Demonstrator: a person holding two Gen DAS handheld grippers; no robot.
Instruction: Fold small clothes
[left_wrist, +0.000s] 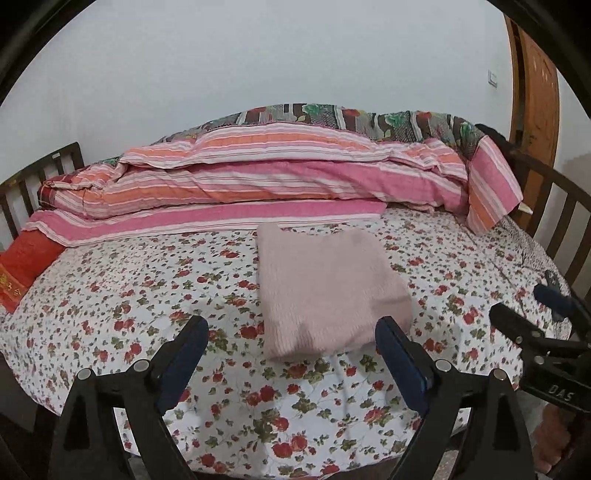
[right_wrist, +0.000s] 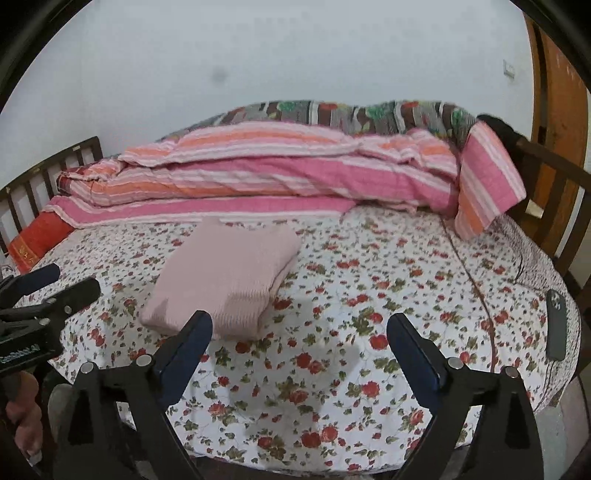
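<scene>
A pale pink knitted garment (left_wrist: 325, 288) lies folded into a thick rectangle on the flowered bed sheet (left_wrist: 147, 295). My left gripper (left_wrist: 291, 323) hovers above the sheet just short of the garment's near edge, open, nothing between its fingers. In the right wrist view the same garment (right_wrist: 225, 277) sits ahead and to the left of my right gripper (right_wrist: 300, 318), which is open over bare sheet (right_wrist: 369, 277). Each gripper shows at the other view's edge: the right gripper (left_wrist: 521, 301) and the left gripper (right_wrist: 74, 277), with a hand below it.
A rolled pink and orange striped quilt (left_wrist: 258, 177) runs along the far side of the bed. A red pillow (left_wrist: 26, 266) lies far left. A dark phone (right_wrist: 556, 325) rests near the bed's right edge. Wooden rails (right_wrist: 554, 192) stand at both ends.
</scene>
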